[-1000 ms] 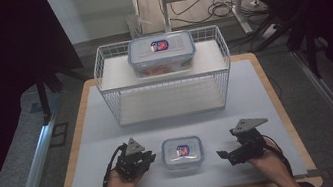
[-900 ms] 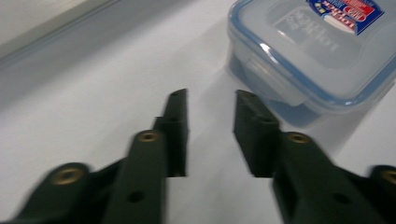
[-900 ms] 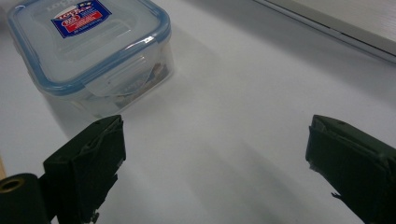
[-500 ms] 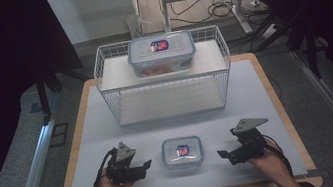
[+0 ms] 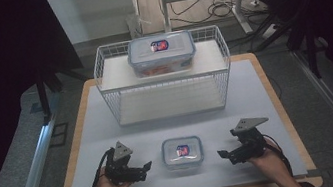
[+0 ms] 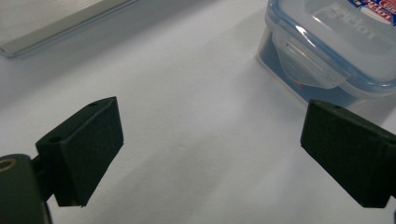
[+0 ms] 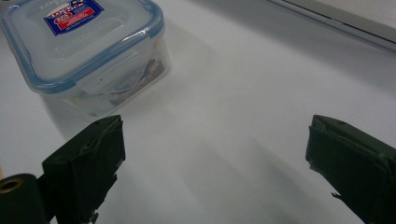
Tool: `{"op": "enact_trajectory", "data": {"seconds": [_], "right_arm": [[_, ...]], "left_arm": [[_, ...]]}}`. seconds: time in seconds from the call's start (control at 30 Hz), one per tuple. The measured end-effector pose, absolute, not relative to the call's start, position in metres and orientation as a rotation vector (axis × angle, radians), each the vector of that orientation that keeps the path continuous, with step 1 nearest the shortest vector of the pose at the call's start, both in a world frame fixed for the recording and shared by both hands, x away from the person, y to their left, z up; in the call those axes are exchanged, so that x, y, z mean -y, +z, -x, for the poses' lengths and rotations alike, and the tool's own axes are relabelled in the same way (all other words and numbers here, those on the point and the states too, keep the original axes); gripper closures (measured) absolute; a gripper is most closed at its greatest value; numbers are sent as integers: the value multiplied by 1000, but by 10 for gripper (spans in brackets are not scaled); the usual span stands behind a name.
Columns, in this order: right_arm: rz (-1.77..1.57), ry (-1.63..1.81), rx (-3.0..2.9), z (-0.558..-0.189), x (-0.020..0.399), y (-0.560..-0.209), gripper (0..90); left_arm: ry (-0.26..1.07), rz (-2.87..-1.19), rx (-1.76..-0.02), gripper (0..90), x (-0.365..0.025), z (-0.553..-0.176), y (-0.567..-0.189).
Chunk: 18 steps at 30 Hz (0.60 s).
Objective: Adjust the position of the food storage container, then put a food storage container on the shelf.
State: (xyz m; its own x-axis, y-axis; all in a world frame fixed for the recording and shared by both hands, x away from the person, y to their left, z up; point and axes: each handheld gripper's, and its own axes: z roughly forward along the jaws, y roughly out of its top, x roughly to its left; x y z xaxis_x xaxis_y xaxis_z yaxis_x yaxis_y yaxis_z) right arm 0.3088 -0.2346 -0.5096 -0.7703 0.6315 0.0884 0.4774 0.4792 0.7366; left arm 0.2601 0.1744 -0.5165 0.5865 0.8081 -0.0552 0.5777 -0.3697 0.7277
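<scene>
On the matte white worktop [image 5: 110,133], a small clear plastic container [image 5: 182,152] with a blue-rimmed snap lid lies between the left gripper [image 5: 142,169] and the right gripper [image 5: 226,156]. Both grippers stand wide apart, holding nothing. Farther back, a larger container [image 5: 161,52] sits atop a white wire basket [image 5: 168,101].

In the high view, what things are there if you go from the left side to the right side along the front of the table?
left gripper → small container → right gripper
</scene>
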Motion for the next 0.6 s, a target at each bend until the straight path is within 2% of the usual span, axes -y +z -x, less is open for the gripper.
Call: {"op": "enact_trajectory", "data": {"seconds": [0.4, 0.6], "right_arm": [[-983, 1185, -2517, -309, 235, -507, 38], [-1009, 1194, -2494, -307, 231, -502, 23]], "left_arm": [[426, -2044, -1071, 47, -180, -262, -519], [393, -2037, -1064, 41, -177, -262, -517]]}}
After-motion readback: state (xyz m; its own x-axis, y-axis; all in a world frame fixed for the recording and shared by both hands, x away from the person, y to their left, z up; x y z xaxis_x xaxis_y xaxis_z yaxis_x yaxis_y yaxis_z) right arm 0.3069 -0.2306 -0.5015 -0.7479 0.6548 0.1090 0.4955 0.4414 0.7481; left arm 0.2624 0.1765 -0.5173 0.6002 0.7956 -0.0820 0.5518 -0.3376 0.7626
